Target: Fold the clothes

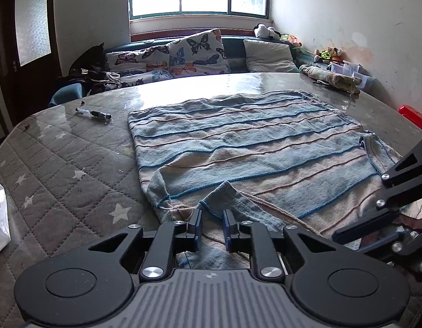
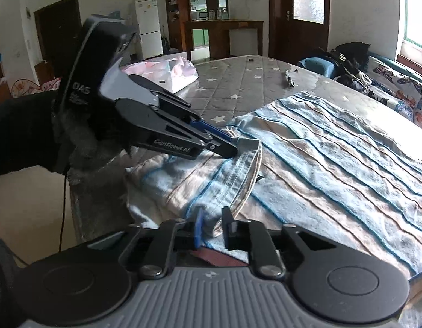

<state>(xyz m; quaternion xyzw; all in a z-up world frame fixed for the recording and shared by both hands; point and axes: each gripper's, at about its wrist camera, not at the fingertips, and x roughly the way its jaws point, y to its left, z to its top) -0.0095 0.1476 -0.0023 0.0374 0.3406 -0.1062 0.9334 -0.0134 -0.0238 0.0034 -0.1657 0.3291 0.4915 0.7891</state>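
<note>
On the quilted grey table cover point(image 1: 74, 164), stitched in diamonds and dotted with white stars under a glossy clear sheet, a striped shirt point(image 1: 251, 142) lies spread flat. Its fabric is soft and faintly rumpled, in wide pale-blue and beige bands divided by thin raised blue and rust cords. The near hem area is bunched, with a folded flap point(image 2: 246, 161) of cloth turned up over the body of the garment.

The left gripper point(image 1: 212, 218) sits low at the shirt's near edge, its blue-padded fingers a little apart with a peak of the fabric rising between them; whether the pads actually press the cloth cannot be told. From the right wrist view it slants downward, tips touching the flap's edge, held by a hand in a dark furry sleeve point(image 2: 27, 134).

The right gripper point(image 2: 212, 224) rests at the shirt's near corner, fingers parted around a fold of cloth without clearly clamping it.

A pen point(image 1: 93, 113) lies well apart on the cover, and a butterfly-print cushion point(image 1: 197, 52) leans under the window.
</note>
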